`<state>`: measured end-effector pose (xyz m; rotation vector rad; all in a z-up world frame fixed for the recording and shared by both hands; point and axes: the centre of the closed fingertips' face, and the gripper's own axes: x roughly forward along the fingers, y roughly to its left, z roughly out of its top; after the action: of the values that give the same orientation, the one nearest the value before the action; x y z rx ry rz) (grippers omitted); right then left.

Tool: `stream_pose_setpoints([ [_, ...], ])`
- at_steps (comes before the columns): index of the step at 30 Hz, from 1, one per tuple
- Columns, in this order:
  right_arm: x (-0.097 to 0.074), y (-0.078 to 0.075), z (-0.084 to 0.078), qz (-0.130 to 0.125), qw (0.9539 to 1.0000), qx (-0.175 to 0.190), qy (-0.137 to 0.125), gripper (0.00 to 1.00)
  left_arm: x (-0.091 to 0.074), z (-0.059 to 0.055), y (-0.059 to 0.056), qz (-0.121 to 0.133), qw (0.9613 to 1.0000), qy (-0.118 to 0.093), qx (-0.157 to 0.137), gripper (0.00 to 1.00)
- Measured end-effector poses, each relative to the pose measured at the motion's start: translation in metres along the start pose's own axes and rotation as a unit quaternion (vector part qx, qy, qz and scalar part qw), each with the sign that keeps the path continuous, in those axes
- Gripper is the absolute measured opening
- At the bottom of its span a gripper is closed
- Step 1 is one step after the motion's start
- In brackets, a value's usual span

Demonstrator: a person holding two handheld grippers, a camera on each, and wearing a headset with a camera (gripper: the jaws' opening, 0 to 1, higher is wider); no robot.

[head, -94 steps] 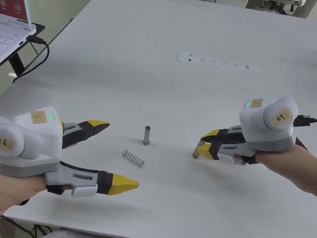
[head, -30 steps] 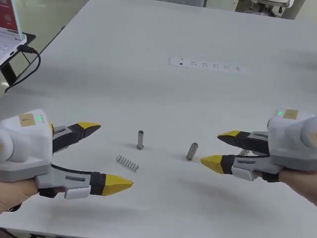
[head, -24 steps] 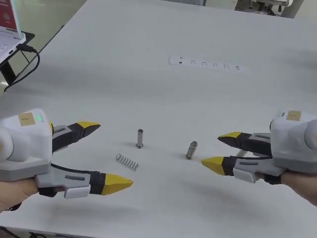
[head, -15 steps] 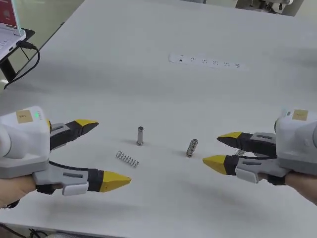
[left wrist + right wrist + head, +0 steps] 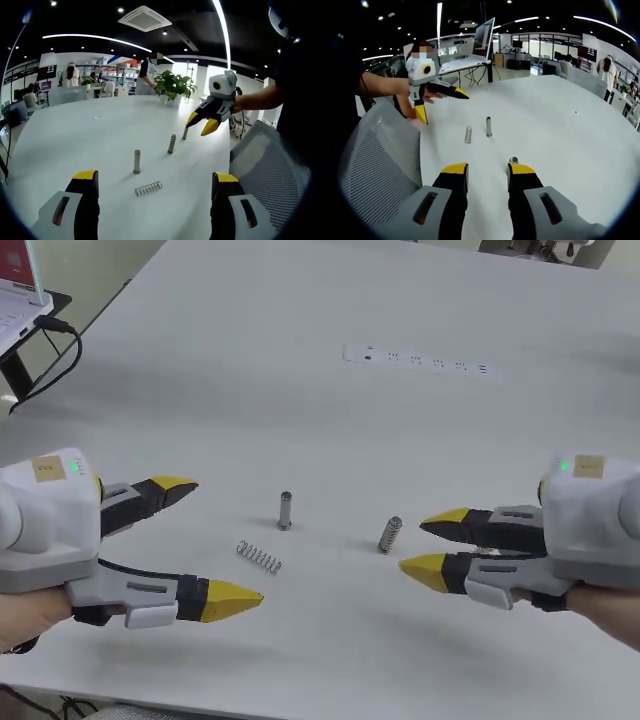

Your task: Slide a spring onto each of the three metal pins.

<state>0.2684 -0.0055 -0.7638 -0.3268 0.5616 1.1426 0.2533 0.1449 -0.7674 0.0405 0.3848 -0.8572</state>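
- The left gripper (image 5: 208, 538) hung low over the near left part of the white table (image 5: 300, 420). Its two yellow-tipped jaws were spread wide, with nothing between them.
- The right gripper (image 5: 430, 543) hung low at the near right. Its jaws were only a little apart and pinched nothing.
- A bare pin (image 5: 286, 510) stood straight up on the table between the two grippers, closer to the left one.
- A loose spring (image 5: 259, 557) lay flat near that pin, on the person's side of it, not touching it.
- A pin with a spring on it (image 5: 389, 534) stood just in front of the right gripper's tips, apart from them.
- In the left gripper view, a farther pin (image 5: 185, 133) stood just below the right gripper's tips. It was too small to tell if it wore a spring.
- A power strip (image 5: 415, 360) lay well back on the table.
- A laptop (image 5: 15, 290) sat off the far left side, with a black cable (image 5: 60, 350) hanging from it.
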Motion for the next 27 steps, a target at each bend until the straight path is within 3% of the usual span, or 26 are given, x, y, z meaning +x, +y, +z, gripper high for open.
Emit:
stream_pose_setpoints([
  [15, 0.041, 0.017, 0.034, 0.040, 0.9978, -0.054, 0.001, 0.29, -0.002, 0.000, 0.000, 0.000, 1.0000, 0.003, 0.002, 0.91],
  [27, 0.074, 0.034, 0.038, 0.068, 0.9957, -0.061, 0.013, 0.27, -0.004, -0.001, 0.004, 0.003, 1.0000, 0.005, 0.002, 0.90],
])
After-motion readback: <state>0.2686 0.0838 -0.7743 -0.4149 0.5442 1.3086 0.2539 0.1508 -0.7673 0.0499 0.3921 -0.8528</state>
